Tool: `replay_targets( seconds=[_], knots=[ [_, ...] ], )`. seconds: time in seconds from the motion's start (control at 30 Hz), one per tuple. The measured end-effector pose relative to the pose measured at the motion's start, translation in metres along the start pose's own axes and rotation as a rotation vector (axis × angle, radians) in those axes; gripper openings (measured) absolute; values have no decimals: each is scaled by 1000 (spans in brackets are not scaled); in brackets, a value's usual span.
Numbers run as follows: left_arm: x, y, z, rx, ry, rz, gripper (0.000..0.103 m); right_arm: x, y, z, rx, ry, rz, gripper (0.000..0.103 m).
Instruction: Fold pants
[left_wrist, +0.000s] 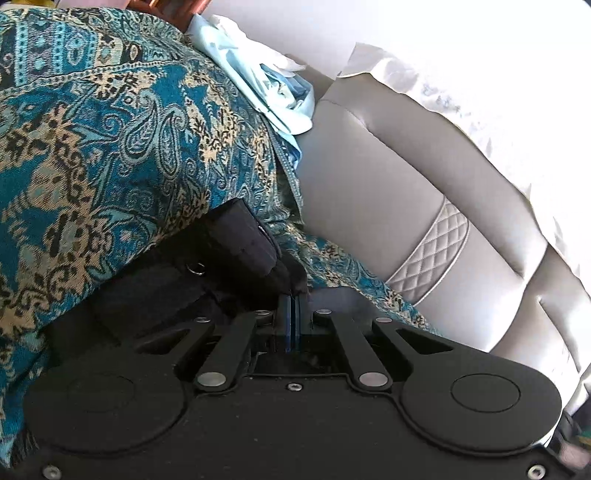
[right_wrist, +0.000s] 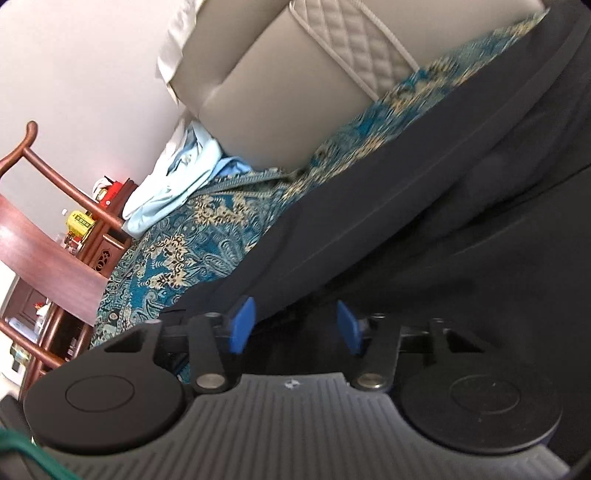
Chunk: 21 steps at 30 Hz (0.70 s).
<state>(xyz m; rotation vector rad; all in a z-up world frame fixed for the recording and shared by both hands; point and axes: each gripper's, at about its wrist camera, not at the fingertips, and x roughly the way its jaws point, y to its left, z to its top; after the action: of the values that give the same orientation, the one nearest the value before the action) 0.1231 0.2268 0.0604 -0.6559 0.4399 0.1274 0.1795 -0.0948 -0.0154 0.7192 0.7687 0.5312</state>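
The black pants (left_wrist: 236, 251) show in the left wrist view as a bunched fold with a metal ring, lying on the teal paisley cover (left_wrist: 110, 147). My left gripper (left_wrist: 294, 295) is shut, its blue pads together and pinching the edge of that fold. In the right wrist view the black pants (right_wrist: 406, 221) spread flat across the cover (right_wrist: 192, 236). My right gripper (right_wrist: 295, 317) hovers low over their near edge. Its blue pads (right_wrist: 242, 325) stand apart, with dark cloth lying between them and not pressed.
A grey sofa back (left_wrist: 388, 184) with a quilted strip (left_wrist: 432, 254) rises behind the cover. Crumpled light blue cloth (left_wrist: 266, 85) lies at the cover's far end, and white fabric (left_wrist: 461, 92) drapes over the sofa back. A wooden chair (right_wrist: 44, 206) and a cluttered shelf (right_wrist: 79, 225) stand beyond the sofa's end.
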Motion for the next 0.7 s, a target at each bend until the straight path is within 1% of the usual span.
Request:
replay_targets(
  seconds=[0.1, 0.17, 0.2, 0.23, 0.3, 0.33, 0.37, 0.47, 0.53, 0.63, 0.7],
  knots=[
    [-2, 2, 1, -9, 13, -20, 2, 21, 10, 4, 17, -12, -41, 55],
    [-4, 5, 1, -17, 20, -35, 2, 35, 10, 9, 51, -23, -68, 54],
    [-5, 7, 1, -19, 25, -39, 2, 40, 8, 13, 80, -31, -78, 48],
    [-6, 9, 1, -23, 31, -42, 2, 43, 6, 15, 102, -39, -83, 34],
    [-7, 12, 0, -31, 49, -50, 2, 46, 3, 20, 138, -50, -104, 17],
    [-6, 12, -1, -28, 68, -60, 4, 46, 3, 20, 147, -54, -111, 12],
    [-4, 14, -1, -32, 94, -76, 7, 43, 3, 21, 148, -62, -110, 10],
    [4, 25, -3, -120, 187, -160, 22, 33, 11, 19, 84, -94, -116, 8],
    [8, 30, -4, -171, 219, -195, 50, 24, 21, 17, 29, -110, -123, 8],
    [14, 34, -6, -232, 252, -248, 60, 10, 36, 17, -42, -149, -117, 8],
    [19, 37, -10, -293, 299, -285, 64, 2, 47, 20, -87, -171, -109, 8]
  ],
)
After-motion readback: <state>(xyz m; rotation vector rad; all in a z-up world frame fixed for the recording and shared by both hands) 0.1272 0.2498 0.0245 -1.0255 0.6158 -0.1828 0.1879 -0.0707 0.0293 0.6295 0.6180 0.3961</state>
